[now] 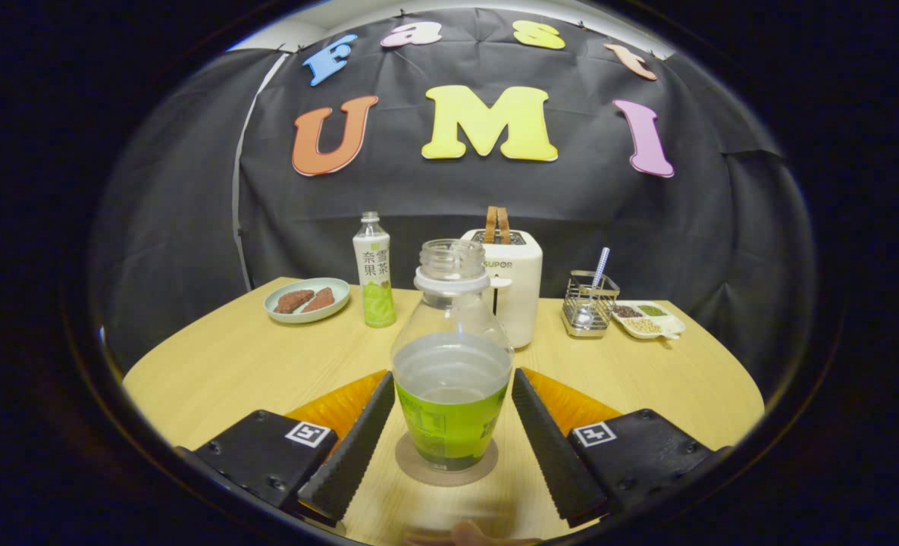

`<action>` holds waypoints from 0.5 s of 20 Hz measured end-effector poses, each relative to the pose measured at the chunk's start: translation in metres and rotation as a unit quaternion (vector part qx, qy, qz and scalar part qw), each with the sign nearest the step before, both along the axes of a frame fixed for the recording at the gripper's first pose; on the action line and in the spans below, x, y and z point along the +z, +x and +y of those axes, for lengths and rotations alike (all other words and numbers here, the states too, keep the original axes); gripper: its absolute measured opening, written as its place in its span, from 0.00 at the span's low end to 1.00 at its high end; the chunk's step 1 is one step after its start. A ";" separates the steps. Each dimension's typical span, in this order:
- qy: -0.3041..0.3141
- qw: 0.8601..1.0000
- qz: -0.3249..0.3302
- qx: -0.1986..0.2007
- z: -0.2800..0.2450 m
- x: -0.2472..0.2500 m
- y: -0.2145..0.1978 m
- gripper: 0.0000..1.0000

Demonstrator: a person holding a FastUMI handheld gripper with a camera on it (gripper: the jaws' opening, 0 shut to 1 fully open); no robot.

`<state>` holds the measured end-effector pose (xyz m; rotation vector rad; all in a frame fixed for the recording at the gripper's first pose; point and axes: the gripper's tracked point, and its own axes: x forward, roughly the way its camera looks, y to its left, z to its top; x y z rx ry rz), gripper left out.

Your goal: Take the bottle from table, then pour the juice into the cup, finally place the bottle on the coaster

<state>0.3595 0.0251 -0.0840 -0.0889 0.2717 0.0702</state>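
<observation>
A clear, uncapped bottle [452, 364] with a green label and some liquid in it stands upright on a round brown coaster [446, 466] on the wooden table [214, 371]. My gripper [453, 378] is open, one finger on each side of the bottle. A narrow gap shows between each finger and the bottle's wall, so neither finger presses on it. Something small, pale and blurred [465, 535] lies at the near table edge below the coaster; I cannot tell what it is.
Beyond the bottle stand a capped tea bottle [374, 280], a white toaster [510, 292] with bread slices in it, a plate [307, 300] of brown pieces, a wire holder [590, 305] with a spoon, and a divided dish [648, 318] of grains.
</observation>
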 end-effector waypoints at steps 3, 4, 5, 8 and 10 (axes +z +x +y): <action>-0.002 1.000 -0.004 -0.005 -0.003 0.003 -0.009 1.00; -0.003 1.000 -0.010 -0.011 -0.005 0.005 -0.015 1.00; -0.004 1.000 -0.017 -0.013 -0.005 0.009 -0.021 1.00; -0.026 0.999 -0.041 -0.022 -0.006 0.017 -0.040 1.00; -0.033 0.998 -0.045 -0.029 -0.007 0.014 -0.053 1.00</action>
